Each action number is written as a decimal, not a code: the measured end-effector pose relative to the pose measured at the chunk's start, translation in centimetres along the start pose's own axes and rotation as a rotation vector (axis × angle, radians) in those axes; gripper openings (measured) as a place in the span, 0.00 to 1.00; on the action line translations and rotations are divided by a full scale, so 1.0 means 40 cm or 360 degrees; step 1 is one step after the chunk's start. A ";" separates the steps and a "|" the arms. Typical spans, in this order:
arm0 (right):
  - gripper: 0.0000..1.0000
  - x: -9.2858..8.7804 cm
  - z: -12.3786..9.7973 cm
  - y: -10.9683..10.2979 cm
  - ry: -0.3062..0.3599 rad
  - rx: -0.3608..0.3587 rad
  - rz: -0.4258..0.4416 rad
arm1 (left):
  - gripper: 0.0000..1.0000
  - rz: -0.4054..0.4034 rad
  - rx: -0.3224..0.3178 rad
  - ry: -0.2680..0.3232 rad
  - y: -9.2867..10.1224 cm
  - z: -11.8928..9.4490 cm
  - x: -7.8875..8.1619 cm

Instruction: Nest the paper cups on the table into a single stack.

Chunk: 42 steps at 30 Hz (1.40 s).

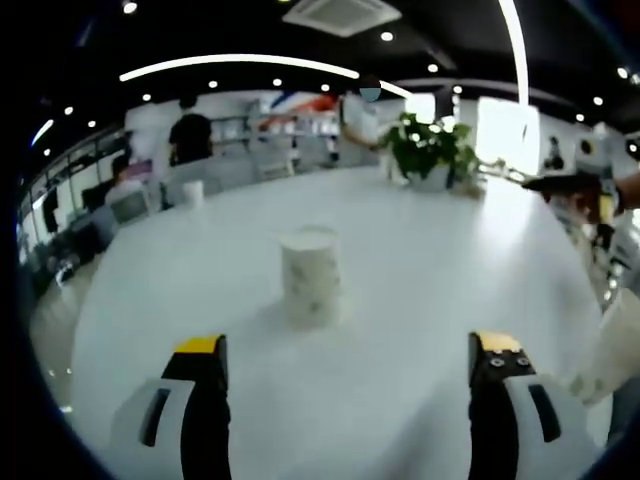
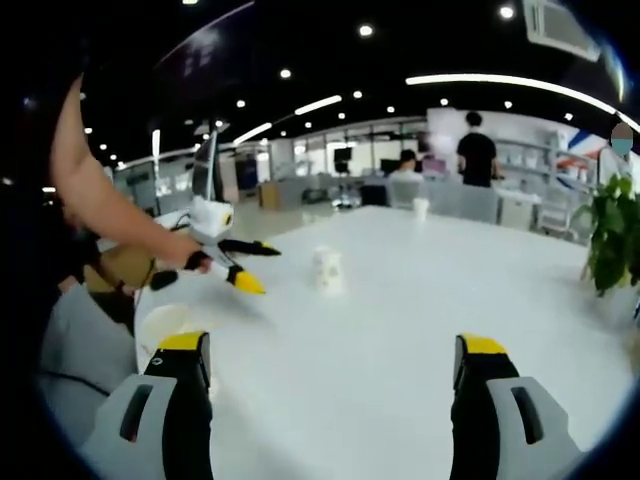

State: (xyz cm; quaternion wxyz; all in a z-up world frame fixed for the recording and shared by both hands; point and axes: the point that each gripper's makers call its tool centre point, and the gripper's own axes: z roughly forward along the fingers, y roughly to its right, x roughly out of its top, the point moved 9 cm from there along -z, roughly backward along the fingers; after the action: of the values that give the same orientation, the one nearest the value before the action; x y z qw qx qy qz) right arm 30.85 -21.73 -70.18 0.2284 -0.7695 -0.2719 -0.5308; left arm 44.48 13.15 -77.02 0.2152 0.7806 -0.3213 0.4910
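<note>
A patterned white paper cup (image 1: 310, 275) stands upside down in the middle of the white table (image 1: 430, 270), just ahead of my left gripper (image 1: 350, 347), which is open and holds nothing. The same cup (image 2: 326, 268) lies farther off in the right gripper view, beyond my open, empty right gripper (image 2: 330, 347). Another paper cup (image 1: 615, 350) leans in at the right edge beside my left gripper's right jaw; in the right gripper view its pale rim (image 2: 165, 325) lies near my left jaw. A third small cup (image 1: 193, 192) (image 2: 420, 208) stands at the table's far edge. A hand holds the left gripper (image 2: 252, 266) over the table.
A potted green plant (image 1: 430, 150) (image 2: 610, 235) stands on the far side of the table. Chairs and desks line the far edge, with people standing behind them. The person's bare arm (image 2: 100, 210) reaches in from the left.
</note>
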 end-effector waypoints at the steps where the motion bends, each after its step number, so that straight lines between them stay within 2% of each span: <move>1: 1.00 -0.002 0.000 -0.001 0.0000 0.0003 0.0006 | 1.00 0.0003 -0.0002 0.0004 -0.003 0.012 0.003; 10: 1.00 -0.009 0.004 0.000 -0.0002 0.0008 0.0015 | 1.00 -0.0007 -0.0031 0.0028 -0.020 0.082 0.019; 18: 1.00 0.000 0.009 -0.004 0.0027 0.0018 0.0005 | 1.00 -0.0032 -0.0032 0.0046 -0.035 0.136 0.016; 26: 1.00 0.001 0.028 -0.007 0.0040 0.0009 0.0014 | 0.93 -0.0027 -0.0047 0.0051 -0.020 0.165 0.017; 33: 1.00 -0.012 0.022 -0.009 0.0023 0.0006 0.0026 | 0.84 -0.0030 -0.0049 0.0077 -0.008 0.177 0.026; 42: 1.00 -0.018 0.017 -0.013 0.0016 -0.0004 0.0058 | 0.73 -0.0037 -0.0034 0.0076 -0.022 0.190 0.031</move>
State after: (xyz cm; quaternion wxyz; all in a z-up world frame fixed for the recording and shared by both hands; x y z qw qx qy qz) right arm 30.75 -21.04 -71.06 0.2384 -0.7720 -0.2560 -0.5307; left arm 50.26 8.45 -79.16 0.2369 0.7701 -0.3121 0.5034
